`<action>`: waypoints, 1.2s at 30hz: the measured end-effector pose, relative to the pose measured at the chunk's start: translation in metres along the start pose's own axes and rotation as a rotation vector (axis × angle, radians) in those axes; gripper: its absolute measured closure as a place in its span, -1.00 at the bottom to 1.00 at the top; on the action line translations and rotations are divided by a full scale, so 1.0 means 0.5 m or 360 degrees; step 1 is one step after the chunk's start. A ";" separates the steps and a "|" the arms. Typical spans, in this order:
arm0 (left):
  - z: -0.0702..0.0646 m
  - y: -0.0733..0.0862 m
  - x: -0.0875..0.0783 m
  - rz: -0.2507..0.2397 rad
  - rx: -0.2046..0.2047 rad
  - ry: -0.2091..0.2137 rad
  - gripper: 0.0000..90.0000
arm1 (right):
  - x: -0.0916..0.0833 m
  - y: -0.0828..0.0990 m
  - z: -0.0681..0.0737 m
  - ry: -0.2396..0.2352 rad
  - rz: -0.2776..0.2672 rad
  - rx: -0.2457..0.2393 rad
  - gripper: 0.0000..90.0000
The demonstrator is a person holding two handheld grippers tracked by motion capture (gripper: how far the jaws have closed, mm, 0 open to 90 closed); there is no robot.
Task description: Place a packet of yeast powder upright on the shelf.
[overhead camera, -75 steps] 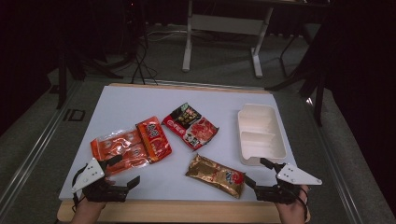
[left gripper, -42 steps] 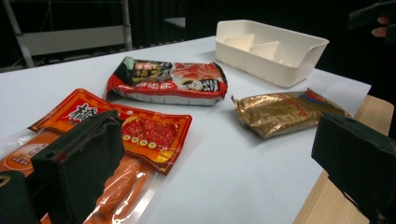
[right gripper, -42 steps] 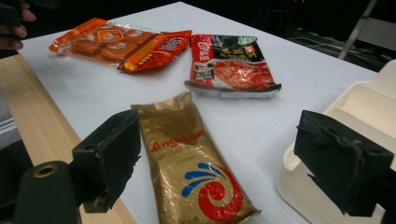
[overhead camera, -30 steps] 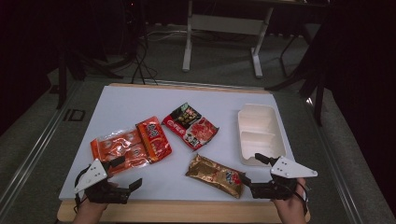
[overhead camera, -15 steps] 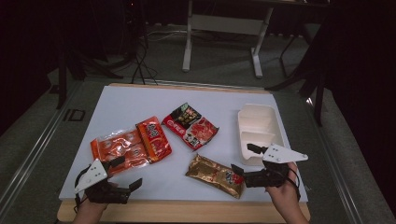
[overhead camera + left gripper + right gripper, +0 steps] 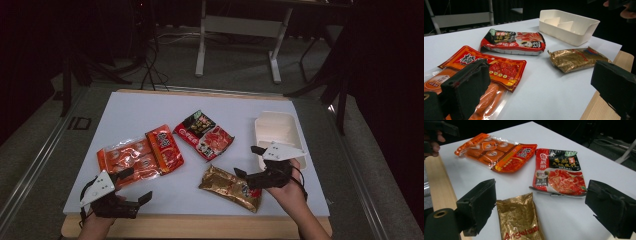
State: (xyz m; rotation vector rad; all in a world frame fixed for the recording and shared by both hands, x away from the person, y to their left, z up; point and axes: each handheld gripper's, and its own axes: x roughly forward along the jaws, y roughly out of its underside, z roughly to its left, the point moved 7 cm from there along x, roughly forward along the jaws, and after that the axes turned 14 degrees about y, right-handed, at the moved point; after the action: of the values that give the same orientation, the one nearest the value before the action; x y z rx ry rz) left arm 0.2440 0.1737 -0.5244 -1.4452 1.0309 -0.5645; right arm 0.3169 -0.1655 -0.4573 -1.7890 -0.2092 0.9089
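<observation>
Hovering wide open and empty, the right gripper (image 6: 246, 162) sits just above the gold packet (image 6: 231, 187). The left gripper (image 6: 134, 186), also gaping empty, rests beside the orange packet (image 6: 125, 157).

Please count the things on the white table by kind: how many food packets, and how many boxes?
Food packets: 4: gold packet, red-and-black packet, red packet, orange packet
White divided box: 1
Total: 5

gold packet (image 6: 231, 186); orange packet (image 6: 127, 159); red-and-black packet (image 6: 204, 134); white tray (image 6: 276, 125)
</observation>
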 end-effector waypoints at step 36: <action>0.001 0.002 -0.001 0.0011 -0.0004 0.0016 -0.96 | 0.221 0.085 0.075 -0.0155 0.0440 -0.0098 -0.42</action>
State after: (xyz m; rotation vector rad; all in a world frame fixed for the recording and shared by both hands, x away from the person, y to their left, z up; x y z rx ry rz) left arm 0.2441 0.1746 -0.5255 -1.4416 1.0447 -0.5663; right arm 0.3571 -0.0961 -0.5523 -1.8616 -0.0523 1.1981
